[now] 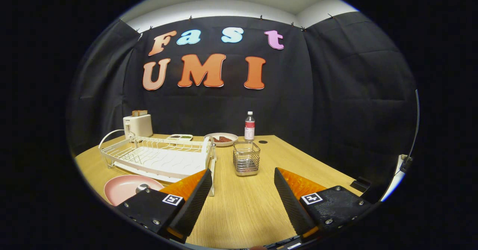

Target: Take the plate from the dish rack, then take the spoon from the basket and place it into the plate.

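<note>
The tool (242, 177) is hanging low over the wooden counter (242, 205) with its two fingers (194, 201) spread wide apart, gripping nothing; only bare wood is lying between them. The pink plate (123, 188) is sitting flat on the counter, just in front of the white dish rack (157, 156) and partly hidden behind the left finger. Something small, round and shiny, apparently the spoon (142, 187), is resting in the plate near its right side. The wire basket (246, 158) is standing just ahead of the fingers, right of the rack. Farther back, a toaster (137, 125), a small tray (179, 137), a dish with dark food (221, 139) and a bottle (249, 126) are lining the counter's far side.
</note>
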Demonstrator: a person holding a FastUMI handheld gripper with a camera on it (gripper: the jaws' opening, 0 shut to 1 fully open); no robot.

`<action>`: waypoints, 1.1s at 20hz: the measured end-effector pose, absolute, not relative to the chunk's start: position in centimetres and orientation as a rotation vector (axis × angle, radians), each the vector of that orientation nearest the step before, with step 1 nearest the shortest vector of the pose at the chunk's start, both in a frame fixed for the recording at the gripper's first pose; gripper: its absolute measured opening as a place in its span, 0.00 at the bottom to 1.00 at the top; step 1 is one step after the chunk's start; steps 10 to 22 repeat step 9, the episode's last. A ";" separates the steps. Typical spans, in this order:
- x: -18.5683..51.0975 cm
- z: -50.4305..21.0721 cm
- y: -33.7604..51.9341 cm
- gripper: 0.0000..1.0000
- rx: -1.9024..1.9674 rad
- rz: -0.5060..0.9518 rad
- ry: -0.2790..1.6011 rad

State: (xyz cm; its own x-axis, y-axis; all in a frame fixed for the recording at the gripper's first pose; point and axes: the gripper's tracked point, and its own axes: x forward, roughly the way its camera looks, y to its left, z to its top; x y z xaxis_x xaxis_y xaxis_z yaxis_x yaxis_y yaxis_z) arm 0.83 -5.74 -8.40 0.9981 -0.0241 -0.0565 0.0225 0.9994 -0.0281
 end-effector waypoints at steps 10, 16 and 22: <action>0.0 -8.9 -5.6 0.99 -0.009 -0.032 0.070; 0.0 -8.9 -5.6 0.99 -0.009 -0.032 0.070; 0.0 -8.9 -5.6 0.99 -0.009 -0.032 0.070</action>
